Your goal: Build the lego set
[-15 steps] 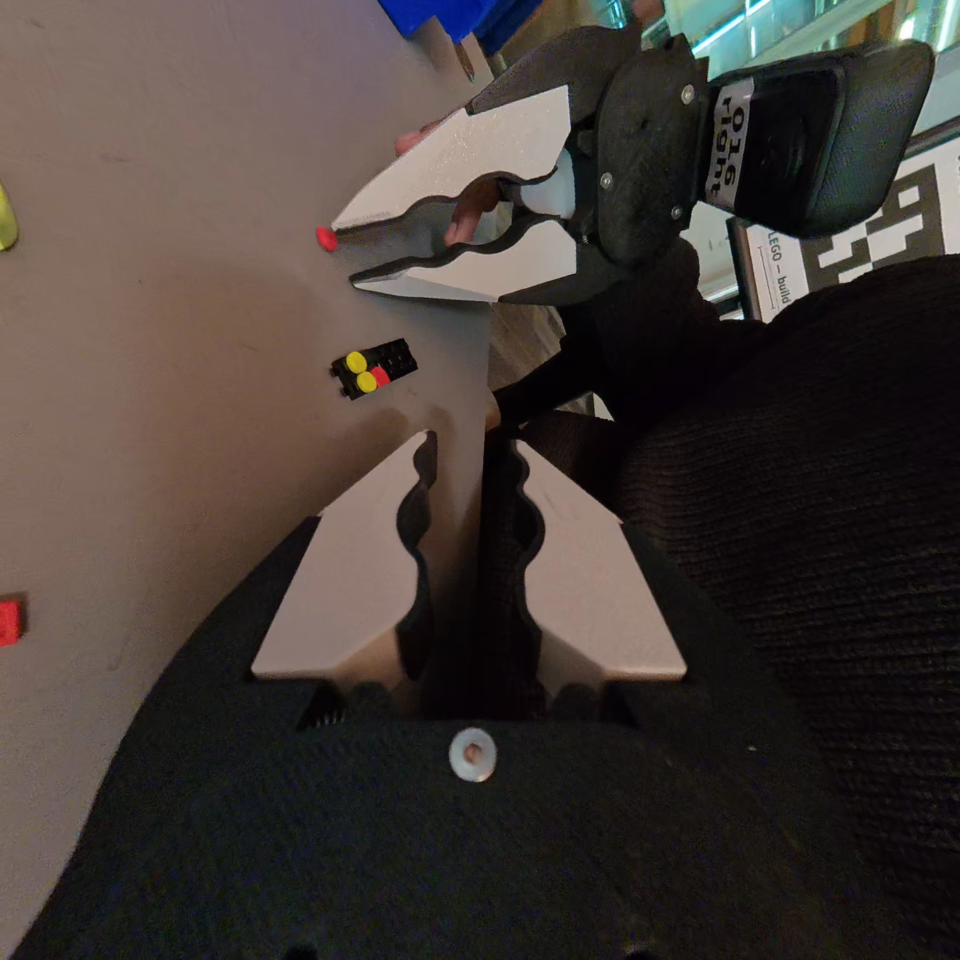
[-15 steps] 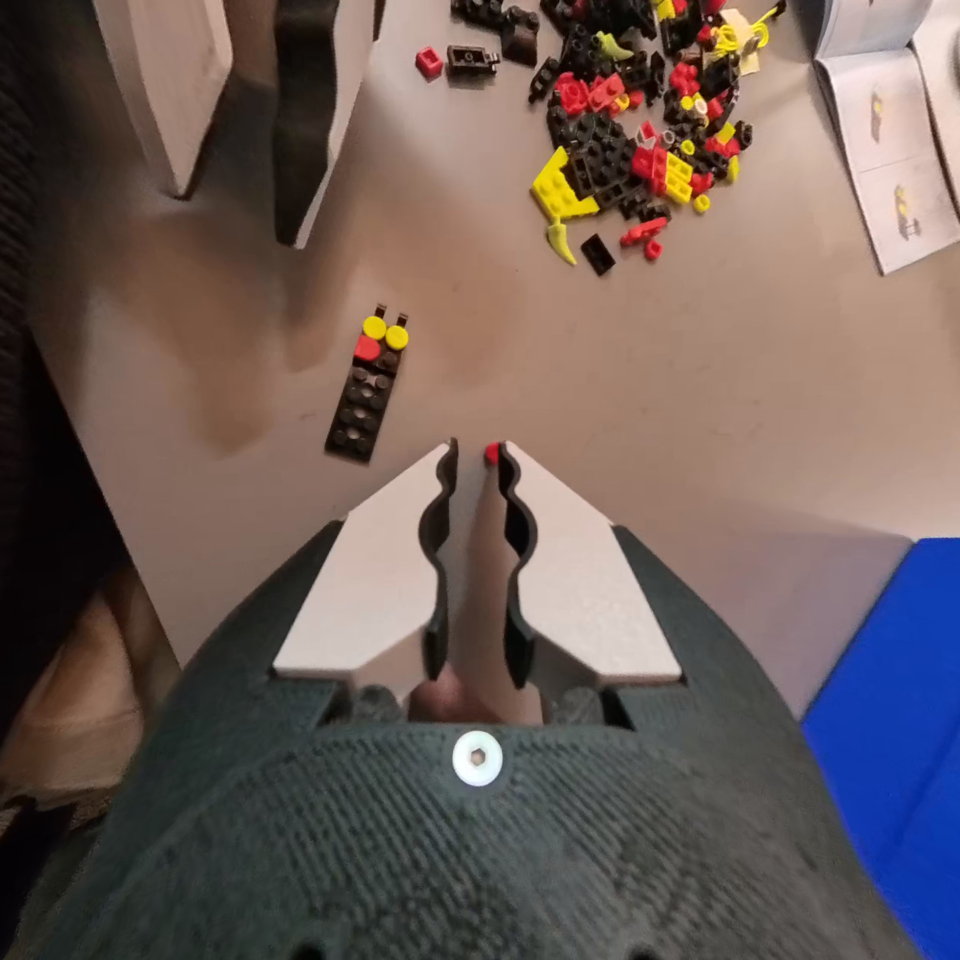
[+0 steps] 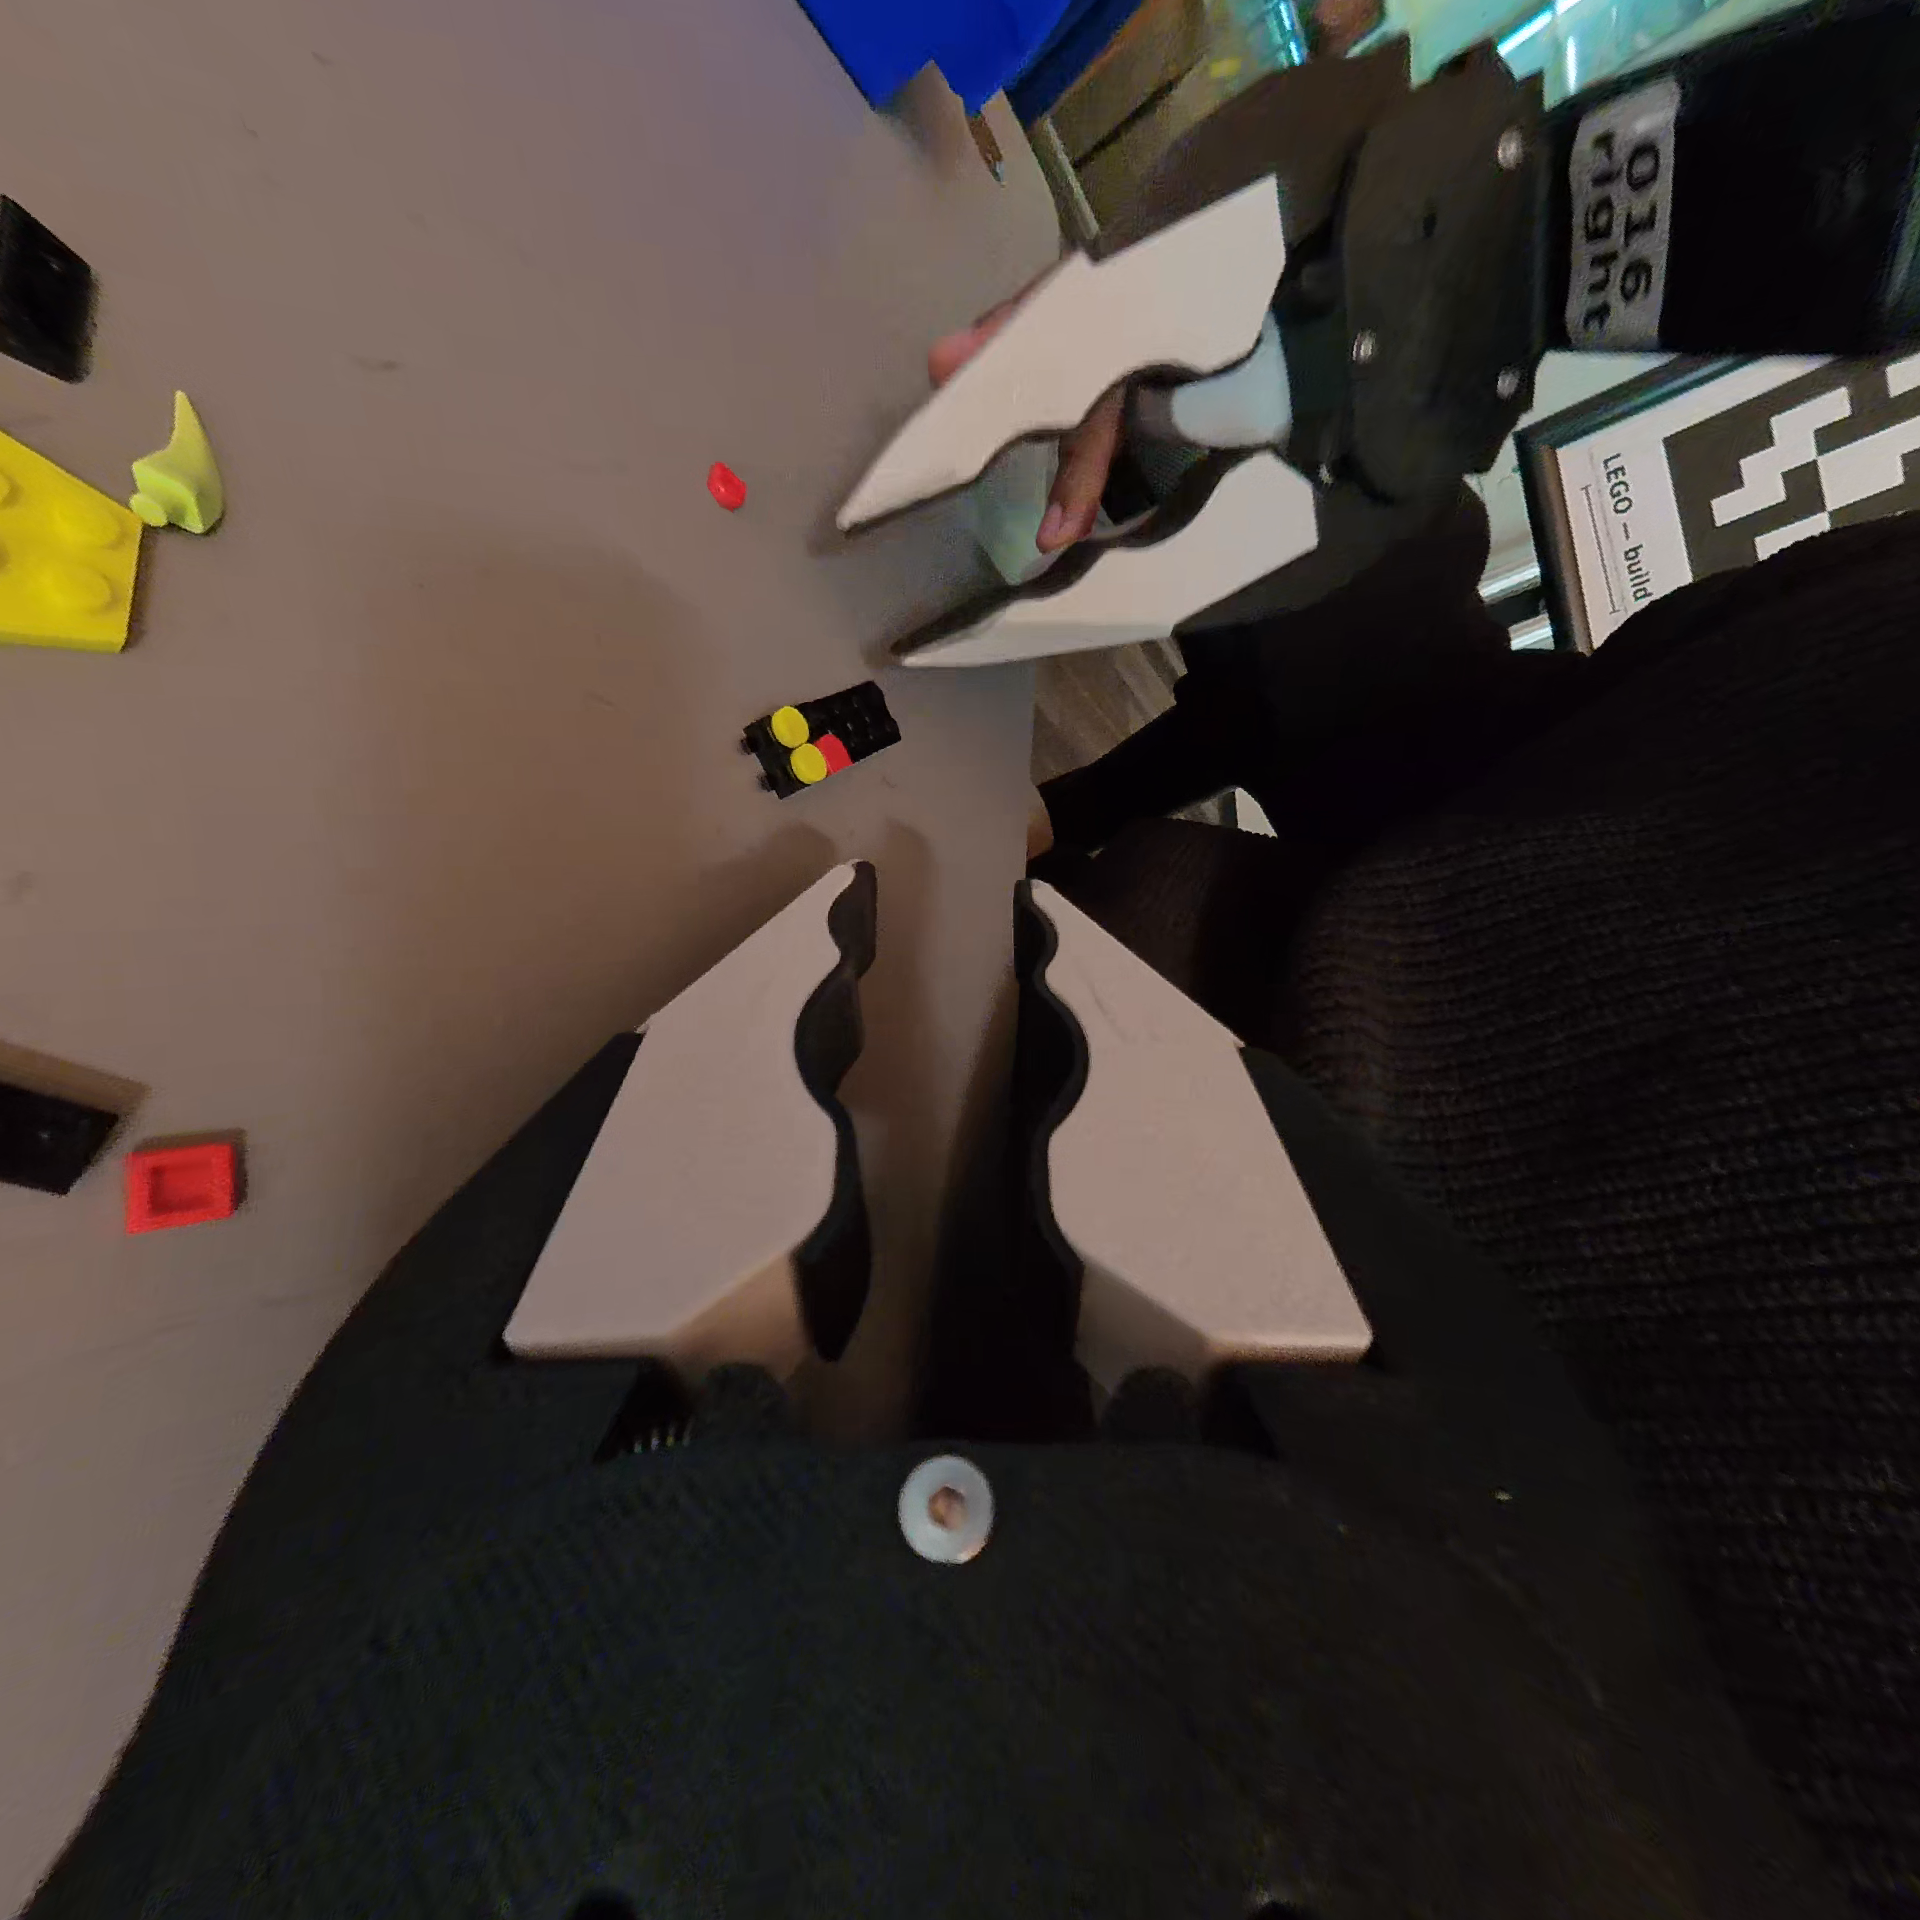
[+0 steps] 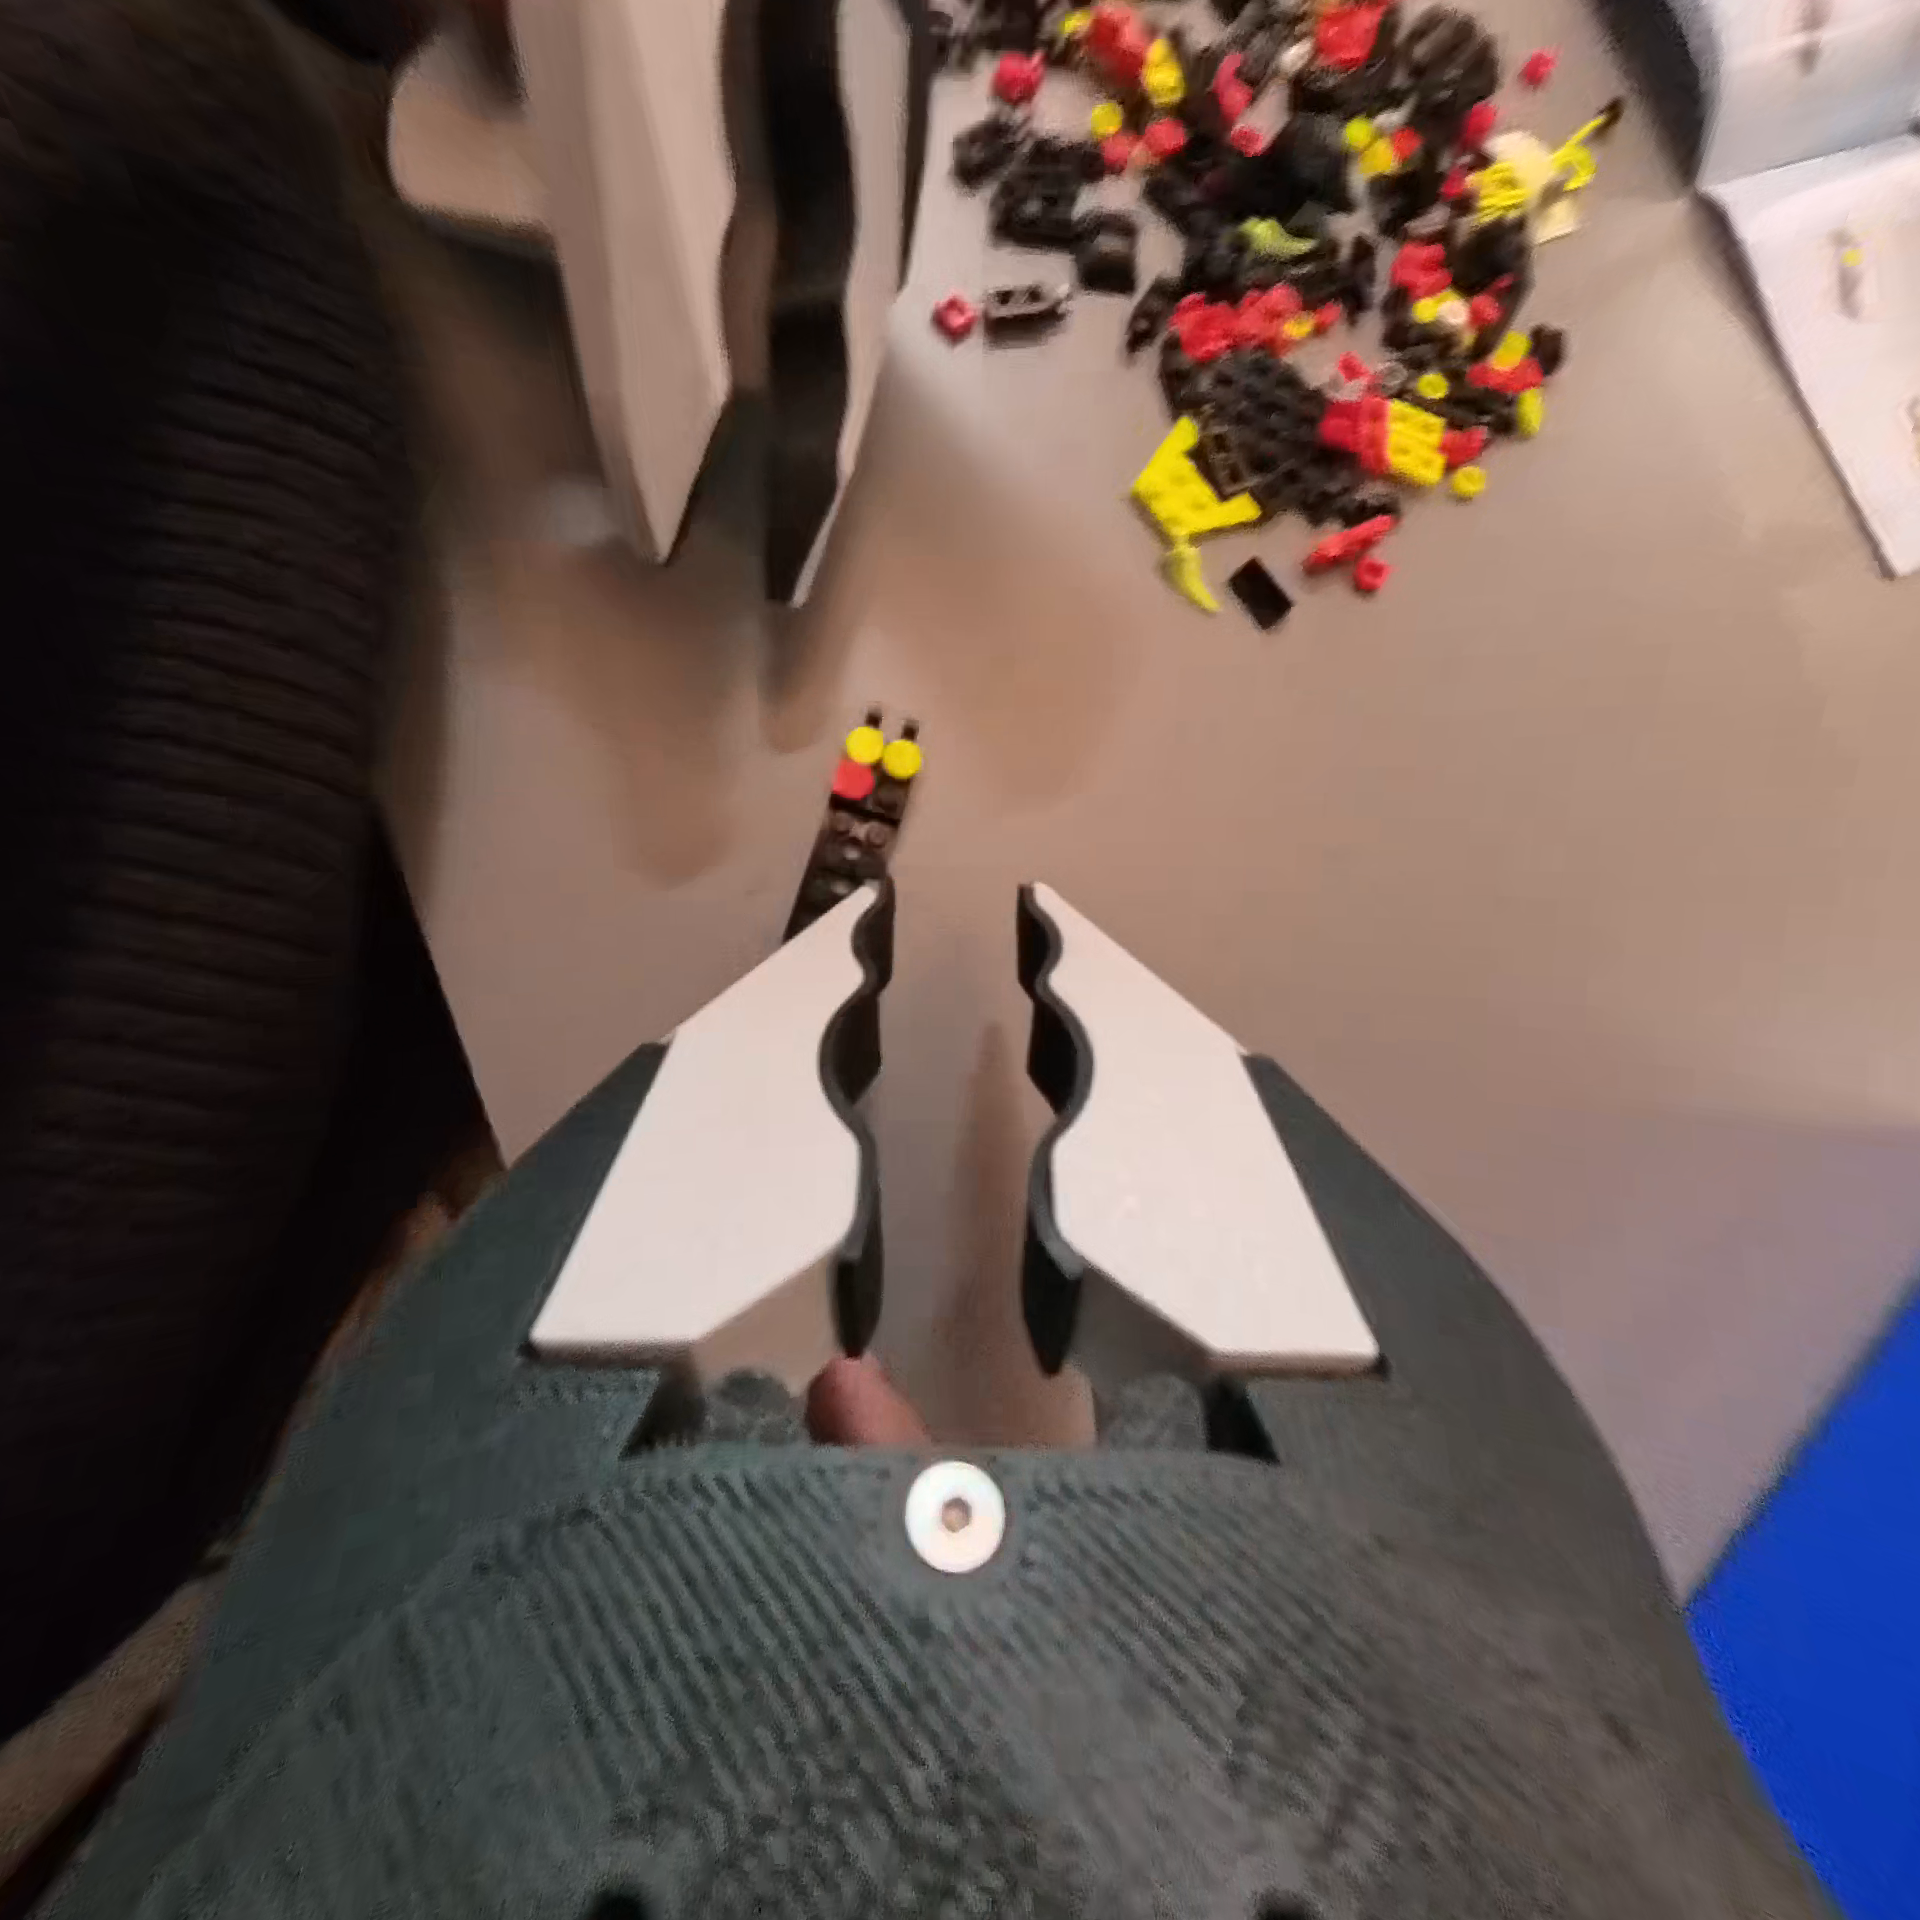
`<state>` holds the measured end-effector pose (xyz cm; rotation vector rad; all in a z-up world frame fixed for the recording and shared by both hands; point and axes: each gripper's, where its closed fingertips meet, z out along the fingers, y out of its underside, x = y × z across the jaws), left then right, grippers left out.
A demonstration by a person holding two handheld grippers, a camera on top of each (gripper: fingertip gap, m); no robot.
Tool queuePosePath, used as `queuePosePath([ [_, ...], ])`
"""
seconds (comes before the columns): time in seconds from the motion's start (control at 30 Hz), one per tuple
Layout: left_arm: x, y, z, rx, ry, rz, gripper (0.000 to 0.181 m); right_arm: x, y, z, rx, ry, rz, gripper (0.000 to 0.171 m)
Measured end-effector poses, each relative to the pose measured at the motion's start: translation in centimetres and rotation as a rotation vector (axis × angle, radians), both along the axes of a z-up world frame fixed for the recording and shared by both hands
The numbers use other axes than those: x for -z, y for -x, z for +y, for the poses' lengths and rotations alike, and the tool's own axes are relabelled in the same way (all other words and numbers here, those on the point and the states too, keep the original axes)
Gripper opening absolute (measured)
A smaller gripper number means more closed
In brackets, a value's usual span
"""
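A black lego plate [image 3: 821,740] with two yellow round studs and a red piece on one end lies on the grey table [image 3: 416,831], close to its edge. My left gripper [image 3: 943,883] is open and empty, just short of that plate. My right gripper [image 3: 871,587] is open and empty, above the table on the plate's far side. A small loose red piece [image 3: 725,485] lies on the table ahead of its tips. In the right wrist view the right gripper [image 4: 956,894] hovers over the near end of the plate [image 4: 868,821], with the left gripper [image 4: 727,571] beyond. The loose red piece does not show there.
A pile of black, red and yellow bricks [image 4: 1299,312] lies farther in, beside an open instruction booklet [image 4: 1829,343]. A yellow wedge plate [image 3: 62,561], a lime claw [image 3: 182,473] and a red tile [image 3: 182,1184] lie to my left. A blue surface [image 4: 1829,1662] borders the table. A dark knit sleeve [image 3: 1558,1143] fills the right.
My right gripper has opened wider and drawn back from the small red piece, which now lies alone on the table. My left gripper has shifted slightly, its opening unchanged.
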<state>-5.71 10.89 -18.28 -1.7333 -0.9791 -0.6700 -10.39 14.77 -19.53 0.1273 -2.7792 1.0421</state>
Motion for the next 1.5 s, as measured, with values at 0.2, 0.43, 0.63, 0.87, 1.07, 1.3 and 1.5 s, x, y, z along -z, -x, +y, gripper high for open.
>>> queuePosePath([
  [0.2, 0.3, -0.3, 0.2, 0.018, 0.017, 0.003, 0.024, 1.8, -2.2, 0.9, -0.072, -0.169, -0.026, 0.020],
  [0.43, 0.5, -0.5, 0.4, 0.029, 0.034, 0.013, 0.025, 2.1, -3.0, 0.3, -0.059, -0.184, -0.094, 0.017],
  [0.63, -0.5, 1.6, -0.9, -0.079, 0.013, 0.072, 0.022, 2.0, -3.8, -3.2, 0.033, -0.064, -0.165, 0.022],
  [0.87, -0.7, 3.2, -3.1, -0.168, 0.023, 0.110, 0.020, -0.6, -0.5, -3.5, 0.152, 0.091, -0.102, 0.024],
  [1.07, -0.3, 2.8, -2.9, -0.136, 0.050, 0.120, 0.020, -3.2, 3.2, -1.8, 0.310, 0.265, -0.116, 0.025],
  [1.3, 0.0, 2.7, -3.0, -0.124, 0.085, 0.147, 0.020, -4.1, 4.3, -0.5, 0.363, 0.310, -0.162, 0.038],
  [1.5, -0.1, 2.6, -3.0, -0.118, 0.072, 0.138, 0.020, -2.5, 4.4, 1.5, 0.370, 0.153, -0.195, 0.031],
])
